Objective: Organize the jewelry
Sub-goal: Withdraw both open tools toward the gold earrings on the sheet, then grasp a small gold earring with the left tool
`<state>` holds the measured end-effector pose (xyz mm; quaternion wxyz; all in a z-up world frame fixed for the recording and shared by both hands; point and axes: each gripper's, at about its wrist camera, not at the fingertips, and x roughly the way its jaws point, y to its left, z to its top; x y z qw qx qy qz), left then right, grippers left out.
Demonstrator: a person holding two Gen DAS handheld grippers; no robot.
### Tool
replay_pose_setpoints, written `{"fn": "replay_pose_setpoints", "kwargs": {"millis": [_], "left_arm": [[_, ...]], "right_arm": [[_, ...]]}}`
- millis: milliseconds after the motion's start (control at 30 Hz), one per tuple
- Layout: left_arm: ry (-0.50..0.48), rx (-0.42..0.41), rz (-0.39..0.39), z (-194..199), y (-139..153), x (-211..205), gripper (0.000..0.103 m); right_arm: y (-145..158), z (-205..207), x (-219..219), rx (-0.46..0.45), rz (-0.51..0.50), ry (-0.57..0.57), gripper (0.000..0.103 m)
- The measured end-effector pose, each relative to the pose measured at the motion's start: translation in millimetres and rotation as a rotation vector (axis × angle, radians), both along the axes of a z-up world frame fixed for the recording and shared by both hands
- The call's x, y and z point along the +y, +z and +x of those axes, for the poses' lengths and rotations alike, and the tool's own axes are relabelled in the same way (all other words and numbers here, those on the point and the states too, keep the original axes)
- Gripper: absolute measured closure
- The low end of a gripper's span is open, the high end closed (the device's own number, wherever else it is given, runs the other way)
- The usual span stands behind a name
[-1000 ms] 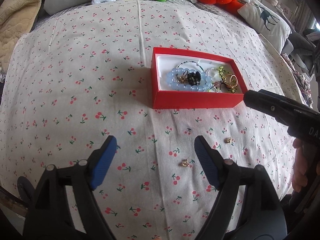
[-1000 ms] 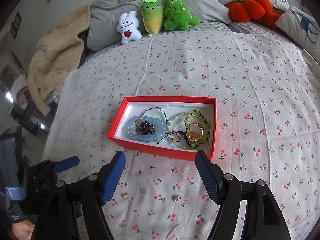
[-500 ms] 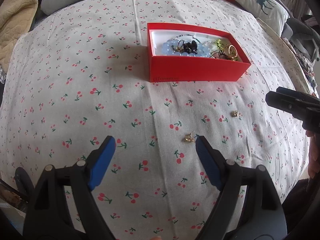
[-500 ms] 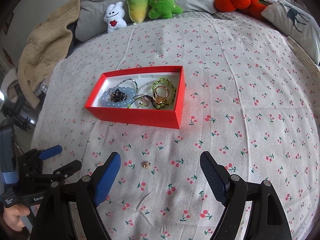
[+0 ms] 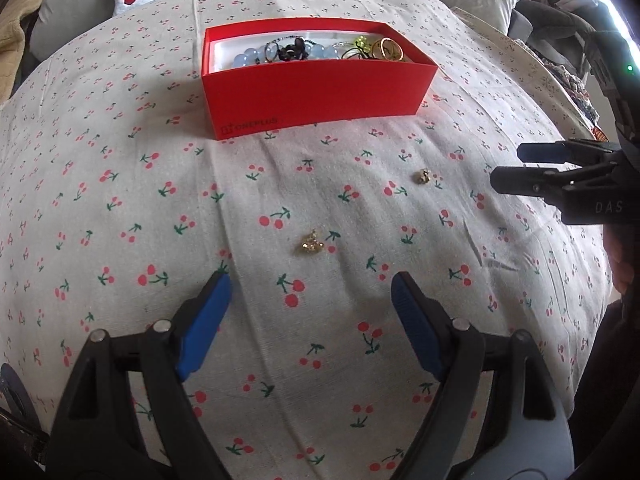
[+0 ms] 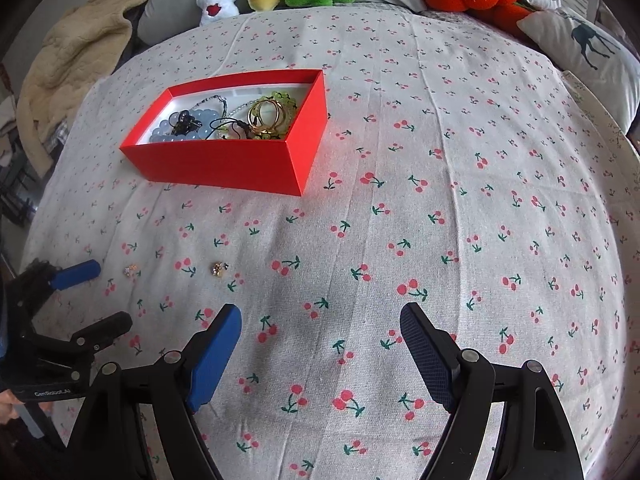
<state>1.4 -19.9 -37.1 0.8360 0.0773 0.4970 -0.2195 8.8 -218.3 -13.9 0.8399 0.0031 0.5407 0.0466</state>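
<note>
Left gripper (image 5: 310,312), jaws spread wide and empty, has dropped lower and closer to the near gold earring (image 5: 311,243), which now lies just ahead between its fingers, a likely first pick. Right gripper (image 6: 320,344) also hangs open. The second earring (image 5: 422,176) lies farther off on the cherry-print sheet (image 5: 120,208). Beyond, the red box (image 5: 316,92) of bracelets reads "ONEPLUS".

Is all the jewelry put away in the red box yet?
Not quite. Bracelets and rings already lie in the red box. Two small gold earrings are on the bedsheet, outside it. The left gripper is open just short of the nearer one, and the right gripper is open and empty. Both earrings are left to go in.
</note>
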Motion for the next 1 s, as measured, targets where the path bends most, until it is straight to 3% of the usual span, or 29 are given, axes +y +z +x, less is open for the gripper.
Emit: {"fn": "replay_pose_setpoints", "kwargs": {"millis": [133,200,267,367,600,833,1000], "left_arm": [[-0.011,0.000,-0.033,1.3,-0.8,-2.6,0.024],[-0.006,0.000,-0.034,2.7,-1.1,-3.4,0.031],[0.003,-0.003,-0.030,4.6,-1.2,-4.2,0.046],[0.017,0.005,-0.036,7.2,-1.8,-3.0,0.058],[0.028,-0.001,-0.017,9.8,-3.8,-5.3,0.067],[0.030,0.002,0.018,13.9,-3.0,-11.2,0.091],[0.024,0.008,0.018,13.0,1.0,-9.6,0.092]], "right_arm": [[-9.4,-1.7,1.4,0.012,-0.040,0.024,0.020],[-13.5,-2.5,2.6,0.025,-0.044,0.034,0.020],[-15.6,-3.0,4.7,0.033,-0.041,0.044,0.020],[-16.3,-3.7,7.9,0.036,-0.045,0.058,0.020],[-16.0,-4.4,12.7,0.037,-0.045,0.069,0.020],[-17.3,-4.2,16.1,0.040,-0.048,0.069,0.020],[-18.9,-3.7,21.1,0.042,-0.055,0.076,0.020]]}}
